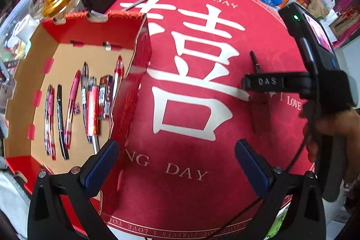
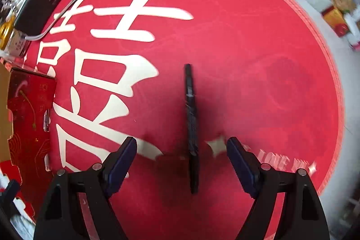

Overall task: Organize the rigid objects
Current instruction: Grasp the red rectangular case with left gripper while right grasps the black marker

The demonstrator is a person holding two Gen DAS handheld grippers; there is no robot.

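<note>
Black and thin, the pen (image 2: pixel 191 127) is lying on the red round mat (image 2: pixel 247 37) on the surface, right between the fingers of the right gripper (image 2: pixel 181 163). Both of its blue pads are standing wide apart, one on each side of the pen, and neither one is touching it. Nothing is being held there.

Seen from the right wrist, the pen's long side is pointing straight away from the camera, the same way the fingers are pointing. So the two pads are facing the pen's long sides, and it looks like closing them would squeeze it across its thin middle. Its near end is sitting a little behind the fingertips.

From the left wrist, the same pen (image 1: pixel 255 62) is poking out past the right gripper (image 1: pixel 270 82), which is covering most of it.

Over on the left, the left gripper (image 1: pixel 175 163) is waiting with its fingers spread wide too, holding nothing. It is hanging just beside the red cardboard box (image 1: pixel 139 64), well apart from the black pen. The right hand is much nearer to the pen, so this pick looks like its job.

Inside the box, a row of pens (image 1: pixel 72 109) is lying side by side on the brown floor, and a lighter (image 1: pixel 92 114) is lying with them. The black pen probably belongs there, and the box is sitting to the left of it.
</note>
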